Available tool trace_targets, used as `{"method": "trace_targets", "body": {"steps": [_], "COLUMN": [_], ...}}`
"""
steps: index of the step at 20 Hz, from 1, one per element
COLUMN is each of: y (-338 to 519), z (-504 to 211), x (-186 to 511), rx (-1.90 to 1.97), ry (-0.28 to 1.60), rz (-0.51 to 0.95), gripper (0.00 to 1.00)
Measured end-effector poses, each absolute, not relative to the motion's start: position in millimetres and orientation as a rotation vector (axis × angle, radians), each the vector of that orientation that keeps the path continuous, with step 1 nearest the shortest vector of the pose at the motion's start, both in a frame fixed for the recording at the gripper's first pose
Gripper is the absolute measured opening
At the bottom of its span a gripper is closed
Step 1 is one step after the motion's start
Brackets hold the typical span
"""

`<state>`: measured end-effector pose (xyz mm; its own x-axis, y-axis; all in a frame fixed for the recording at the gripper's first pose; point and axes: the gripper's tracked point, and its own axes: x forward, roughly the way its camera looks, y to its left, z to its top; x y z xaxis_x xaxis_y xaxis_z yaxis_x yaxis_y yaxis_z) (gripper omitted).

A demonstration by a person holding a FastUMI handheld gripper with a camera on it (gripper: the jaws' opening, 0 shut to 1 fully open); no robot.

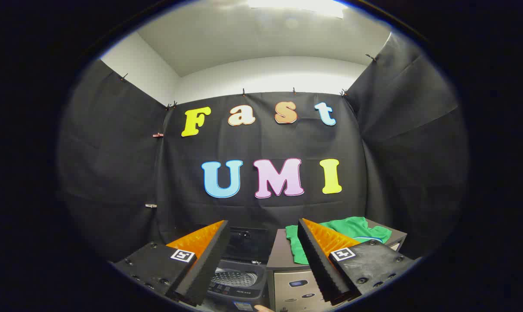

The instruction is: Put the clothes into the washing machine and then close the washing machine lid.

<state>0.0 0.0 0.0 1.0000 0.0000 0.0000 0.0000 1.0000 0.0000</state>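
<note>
While our tongs stand apart and empty, we see the open washing machine beyond them, green clothes at two o'clock on a cabinet.

Gripper: square markers, screws, ridged pads

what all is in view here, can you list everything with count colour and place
washing machine: one, dark grey, lid up, drum open, below and between the fingers
green garment: one, green, lying on the cabinet top, just beyond the right finger
cabinet: one, grey-brown top with silvery front, right beside the washing machine
clips: several, small, pinning the black cloth wall
black cloth wall: three sides, black, behind everything
gripper: one, fingers open and holding nothing, apart above the washing machine
</note>
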Motion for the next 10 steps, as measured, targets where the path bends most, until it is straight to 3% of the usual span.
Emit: {"method": "trace_targets", "body": {"steps": [10], "y": [-10.6], "z": [1.3], "x": [-2.9], "rx": [-0.008], "ry": [0.004], "rz": [-0.032], "gripper": [0.98]}}
